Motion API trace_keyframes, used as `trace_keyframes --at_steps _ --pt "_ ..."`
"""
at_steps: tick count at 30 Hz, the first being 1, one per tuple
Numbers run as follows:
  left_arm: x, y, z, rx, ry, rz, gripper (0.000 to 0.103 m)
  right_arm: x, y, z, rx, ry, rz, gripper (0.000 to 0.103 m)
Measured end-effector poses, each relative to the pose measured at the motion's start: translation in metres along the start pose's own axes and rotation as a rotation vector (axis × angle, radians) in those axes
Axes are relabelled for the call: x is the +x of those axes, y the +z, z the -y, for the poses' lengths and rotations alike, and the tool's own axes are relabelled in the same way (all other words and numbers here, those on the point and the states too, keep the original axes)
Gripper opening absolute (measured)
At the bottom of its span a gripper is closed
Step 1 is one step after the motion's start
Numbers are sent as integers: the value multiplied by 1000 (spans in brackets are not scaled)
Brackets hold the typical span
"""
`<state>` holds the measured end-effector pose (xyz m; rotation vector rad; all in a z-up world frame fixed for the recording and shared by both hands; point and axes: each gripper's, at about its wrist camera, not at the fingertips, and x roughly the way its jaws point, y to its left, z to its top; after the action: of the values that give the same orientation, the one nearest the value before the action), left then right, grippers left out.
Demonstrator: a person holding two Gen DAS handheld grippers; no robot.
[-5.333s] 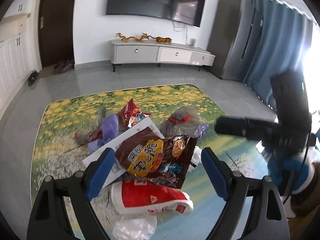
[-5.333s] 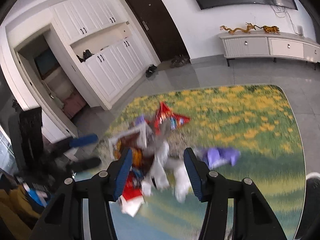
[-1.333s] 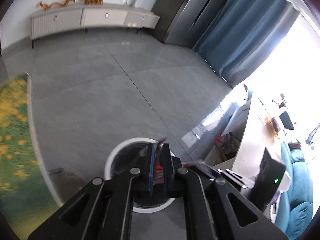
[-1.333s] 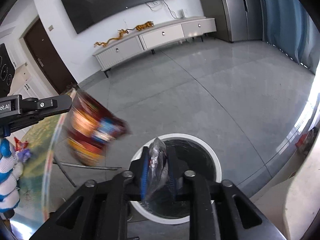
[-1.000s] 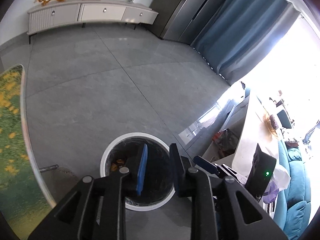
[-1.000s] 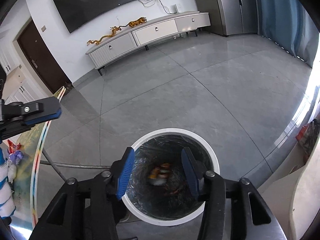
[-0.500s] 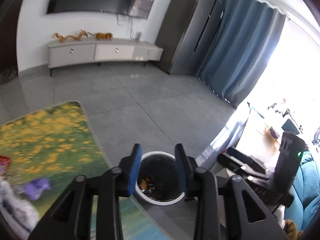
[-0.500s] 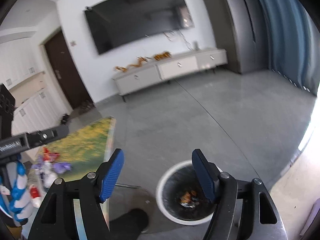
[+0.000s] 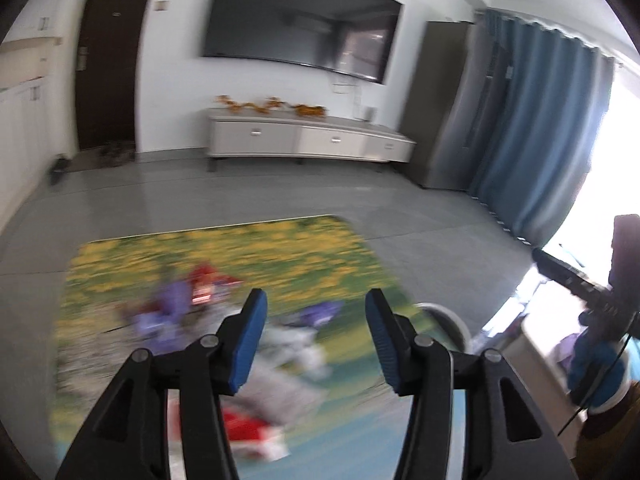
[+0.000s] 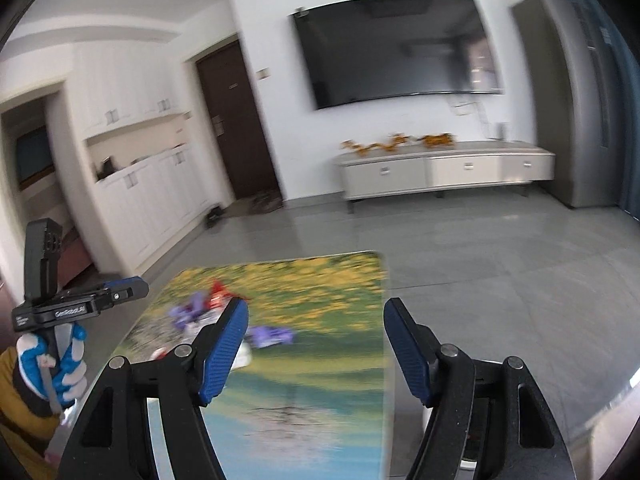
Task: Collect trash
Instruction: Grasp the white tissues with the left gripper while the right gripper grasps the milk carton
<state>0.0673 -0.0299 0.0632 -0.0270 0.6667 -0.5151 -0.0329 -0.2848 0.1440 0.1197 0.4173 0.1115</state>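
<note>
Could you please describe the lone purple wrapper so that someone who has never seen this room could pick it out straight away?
Start at the flower-print table top in front of the TV wall. Most of the trash is heaped near its left side, around a red snack bag. The purple wrapper lies apart from that heap, nearer the table's middle, just right of the right gripper's left finger; it is the only piece lying on its own.

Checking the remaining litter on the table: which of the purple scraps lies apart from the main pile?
The lone purple scrap nearer the table's right edge; the other purple scrap sits against the red wrapper in the pile.
</note>
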Motion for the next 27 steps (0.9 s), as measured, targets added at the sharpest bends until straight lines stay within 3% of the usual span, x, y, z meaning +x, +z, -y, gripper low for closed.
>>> trace_keyframes --at_steps 8,19,27 --pt "-38 -54 -96 -115 76 -37 49 60 -11 -77 -119 149 -136 66" --pt "-13 -133 -108 -154 32 -174 49 109 -50 -132 -214 238 -309 59" --pt "6 -151 -107 -164 51 -225 49 163 -75 -157 -319 242 -451 59"
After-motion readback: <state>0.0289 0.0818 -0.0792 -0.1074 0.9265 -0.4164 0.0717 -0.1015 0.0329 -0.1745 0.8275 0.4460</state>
